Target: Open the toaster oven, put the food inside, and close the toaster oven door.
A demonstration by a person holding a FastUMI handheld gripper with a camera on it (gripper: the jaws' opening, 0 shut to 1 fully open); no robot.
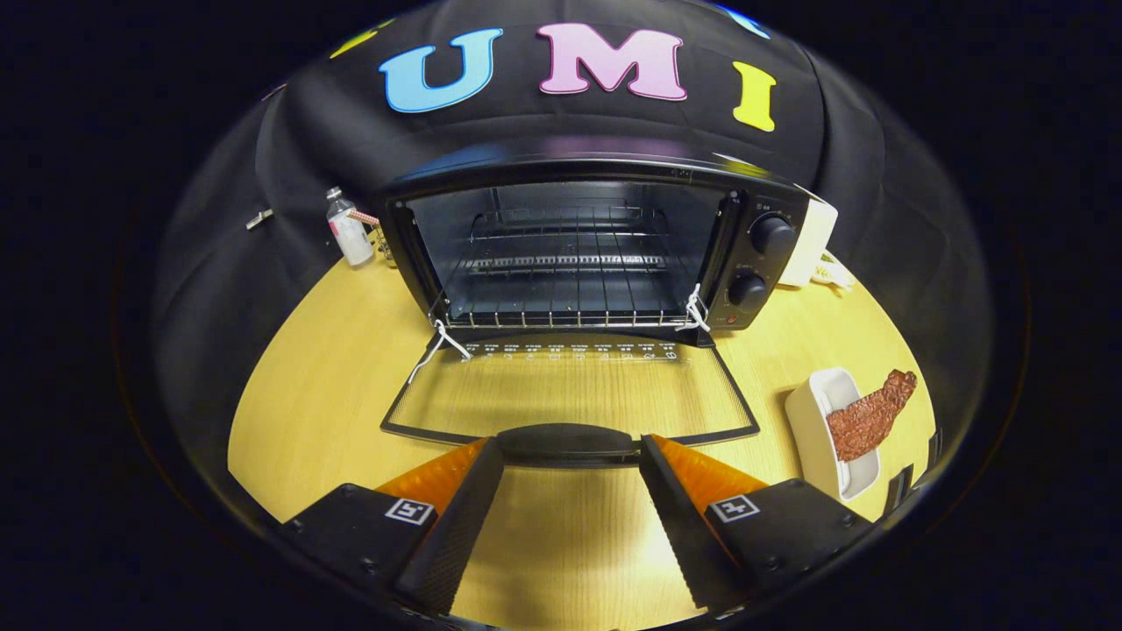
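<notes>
A black toaster oven (596, 245) stands at the back of the wooden table with its glass door (570, 386) folded flat down toward me. A wire rack (561, 280) shows inside the open cavity. The door's black handle (568, 443) lies right at my fingertips, spanning the gap between them. My gripper (570, 451) is open, its fingers wide apart and pressing on nothing. To the right of the fingers, a white oblong dish (820, 429) holds a brown strip of meat (872, 414) that sticks out over the dish's far rim.
A small plastic bottle (348, 230) stands left of the oven by the cloth wall. A white box (813, 241) sits behind the oven's right side. Two black knobs (761, 258) are on the oven's right panel. Bare wooden tabletop (324, 377) spreads left of the door.
</notes>
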